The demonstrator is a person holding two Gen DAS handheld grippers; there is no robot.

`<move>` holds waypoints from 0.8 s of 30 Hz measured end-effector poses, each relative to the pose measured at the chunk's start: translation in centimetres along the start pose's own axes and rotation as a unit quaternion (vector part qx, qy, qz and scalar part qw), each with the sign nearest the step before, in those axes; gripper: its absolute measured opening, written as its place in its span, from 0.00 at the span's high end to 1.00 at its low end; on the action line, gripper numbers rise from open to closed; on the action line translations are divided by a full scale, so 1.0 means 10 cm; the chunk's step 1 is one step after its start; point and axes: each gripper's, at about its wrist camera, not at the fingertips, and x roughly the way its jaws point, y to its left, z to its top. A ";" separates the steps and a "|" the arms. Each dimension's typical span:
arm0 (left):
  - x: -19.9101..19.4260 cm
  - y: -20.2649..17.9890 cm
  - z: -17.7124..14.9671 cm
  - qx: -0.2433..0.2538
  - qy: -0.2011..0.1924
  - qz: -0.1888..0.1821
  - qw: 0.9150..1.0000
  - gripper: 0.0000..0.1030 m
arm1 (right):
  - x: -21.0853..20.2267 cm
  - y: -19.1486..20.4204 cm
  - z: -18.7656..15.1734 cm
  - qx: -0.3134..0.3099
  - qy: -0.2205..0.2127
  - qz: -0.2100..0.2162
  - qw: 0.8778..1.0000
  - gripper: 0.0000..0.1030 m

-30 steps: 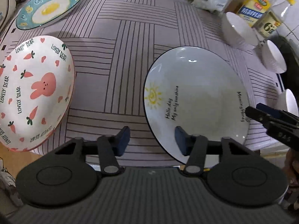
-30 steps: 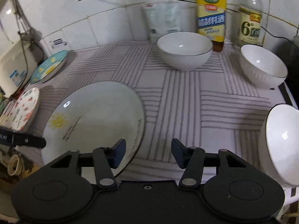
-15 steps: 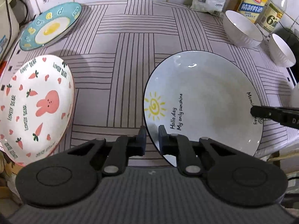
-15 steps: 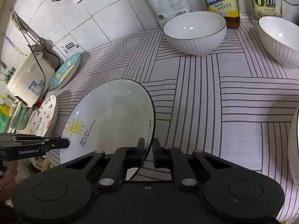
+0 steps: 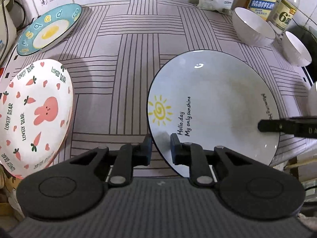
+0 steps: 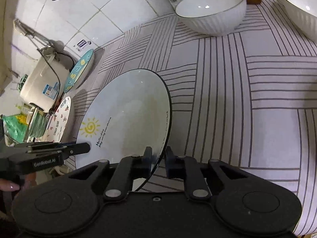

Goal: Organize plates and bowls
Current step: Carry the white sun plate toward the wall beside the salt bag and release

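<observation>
Both grippers now grip the sun plate (image 5: pixel 214 107), where a second ago both stood wide apart with nothing between their fingers. The right gripper (image 6: pixel 158 163) has come down and clamped on the plate's right rim. The left gripper (image 5: pixel 160 148) has its fingers on either side of the left rim; they closed and are now easing open a little, the rim still between them. The plate lies near the bench's front edge, right of the middle, and looks slightly tipped, so a two-handed lift is probably beginning.

The bunny plate (image 5: pixel 33 115) sits at the front left edge and the egg plate (image 5: pixel 48 29) at the back left corner. Two bowls (image 6: pixel 211 12) stand by the back right. Stacking on the bunny plate seems the likely next step.
</observation>
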 end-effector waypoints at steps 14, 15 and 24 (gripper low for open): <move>-0.03 0.11 0.25 -0.009 -0.017 0.008 1.000 0.83 | 0.01 0.05 0.01 -0.028 0.010 0.040 0.999 0.79; -0.03 0.12 0.30 -0.002 -0.019 0.010 1.000 0.83 | 0.02 0.05 0.04 -0.030 0.008 0.041 0.999 0.79; 0.00 0.35 0.90 0.004 -0.062 0.024 0.998 0.83 | 0.23 0.13 0.49 -0.047 -0.017 0.054 0.997 0.78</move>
